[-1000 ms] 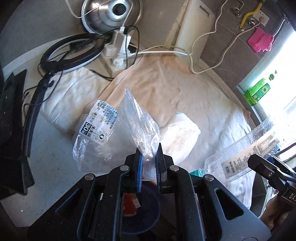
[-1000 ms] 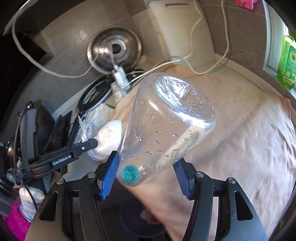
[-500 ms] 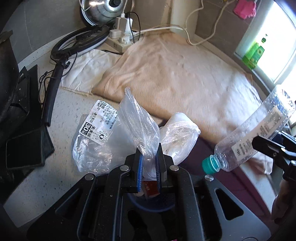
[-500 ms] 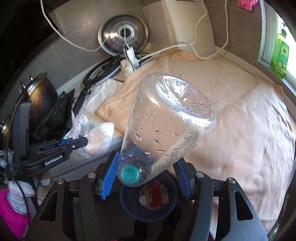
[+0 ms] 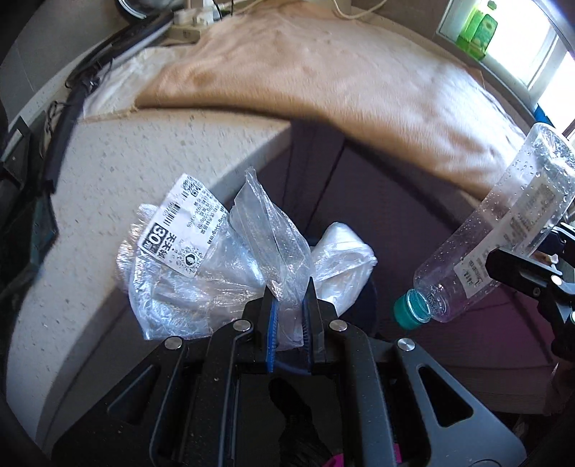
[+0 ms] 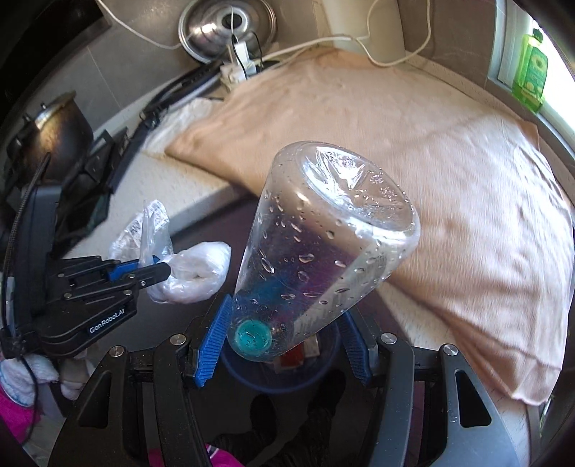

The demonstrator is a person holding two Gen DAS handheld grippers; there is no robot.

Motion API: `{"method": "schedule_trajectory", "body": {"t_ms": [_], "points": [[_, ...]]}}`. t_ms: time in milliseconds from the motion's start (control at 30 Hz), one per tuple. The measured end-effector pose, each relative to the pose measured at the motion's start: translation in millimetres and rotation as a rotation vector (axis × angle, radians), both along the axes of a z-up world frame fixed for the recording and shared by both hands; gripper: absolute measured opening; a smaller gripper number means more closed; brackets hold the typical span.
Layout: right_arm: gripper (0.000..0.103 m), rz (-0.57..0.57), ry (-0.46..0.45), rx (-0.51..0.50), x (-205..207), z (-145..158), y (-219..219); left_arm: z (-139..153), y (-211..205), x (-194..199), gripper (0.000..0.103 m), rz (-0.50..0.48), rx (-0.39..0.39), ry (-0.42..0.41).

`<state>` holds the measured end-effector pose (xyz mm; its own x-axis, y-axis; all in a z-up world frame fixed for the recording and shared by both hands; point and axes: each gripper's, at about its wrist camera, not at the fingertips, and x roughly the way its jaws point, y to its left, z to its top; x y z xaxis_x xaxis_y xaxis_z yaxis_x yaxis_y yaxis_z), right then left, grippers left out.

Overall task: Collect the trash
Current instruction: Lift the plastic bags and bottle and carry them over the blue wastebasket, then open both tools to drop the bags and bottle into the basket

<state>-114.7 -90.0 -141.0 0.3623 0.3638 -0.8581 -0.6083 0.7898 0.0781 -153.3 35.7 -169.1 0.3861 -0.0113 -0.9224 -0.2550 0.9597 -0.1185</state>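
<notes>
My left gripper [image 5: 289,309] is shut on a bunch of clear plastic bags [image 5: 267,248], one with a white printed label [image 5: 179,230], plus a white crumpled bag [image 5: 341,258]. It hangs past the counter's front edge. In the right wrist view the same left gripper [image 6: 158,269] and its plastic bags [image 6: 154,226] show at the left. My right gripper [image 6: 284,334] is shut on a clear wet bottle [image 6: 323,233] with a teal cap [image 6: 252,337], cap end toward the camera. The bottle [image 5: 503,230] also shows at the right of the left wrist view. Under it lies a dark blue bin [image 6: 316,373] with red and white scraps inside.
A beige towel [image 6: 413,143] covers the speckled counter [image 5: 125,161]. At the back stand a steel pot lid [image 6: 226,25], a power strip with cables [image 6: 240,68] and a white board. A dark pot [image 6: 61,133] sits at the left. Green bottles [image 6: 532,68] stand by the window.
Both grippers have pulled back from over the counter and sunk past its front edge, still gripping the bags and the bottle. The blue bin has come into view below the bottle.
</notes>
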Motion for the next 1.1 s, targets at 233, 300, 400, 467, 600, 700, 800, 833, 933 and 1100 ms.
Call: {"method": "schedule_trajectory", "body": {"t_ms": [233, 300, 400, 467, 600, 700, 800, 833, 933, 1100], "points": [[0.058, -0.007, 0.019, -0.063, -6, -33, -2, -39, -8, 4, 0.009, -0.016, -0.054, 0.065], [0.058, -0.005, 0.015, -0.083, -8, -41, -1, -47, -9, 5, 0.009, -0.018, -0.063, 0.074], [0.058, 0.001, -0.002, -0.115, -11, -52, 1, -62, -10, 7, 0.009, -0.018, -0.074, 0.099], [0.058, 0.003, 0.000, -0.132, -12, -61, 2, -73, -10, 8, 0.009, -0.022, -0.072, 0.120], [0.058, 0.011, -0.003, -0.152, -9, -73, 7, -87, -10, 12, 0.009, -0.025, -0.074, 0.144], [0.058, 0.015, 0.000, -0.159, -7, -82, 9, -92, -16, 20, 0.009, -0.025, -0.074, 0.160], [0.058, 0.013, 0.015, -0.172, -2, -92, 13, -98, -12, 26, 0.009, -0.031, -0.068, 0.178], [0.058, 0.013, 0.022, -0.174, 1, -95, 14, -99, -10, 31, 0.009, -0.035, -0.064, 0.185], [0.058, 0.008, 0.030, -0.180, 4, -104, 15, -103, -8, 41, 0.009, -0.043, -0.054, 0.198], [0.058, 0.009, 0.026, -0.186, 8, -114, 25, -106, -13, 51, 0.009, -0.058, -0.021, 0.202]]}}
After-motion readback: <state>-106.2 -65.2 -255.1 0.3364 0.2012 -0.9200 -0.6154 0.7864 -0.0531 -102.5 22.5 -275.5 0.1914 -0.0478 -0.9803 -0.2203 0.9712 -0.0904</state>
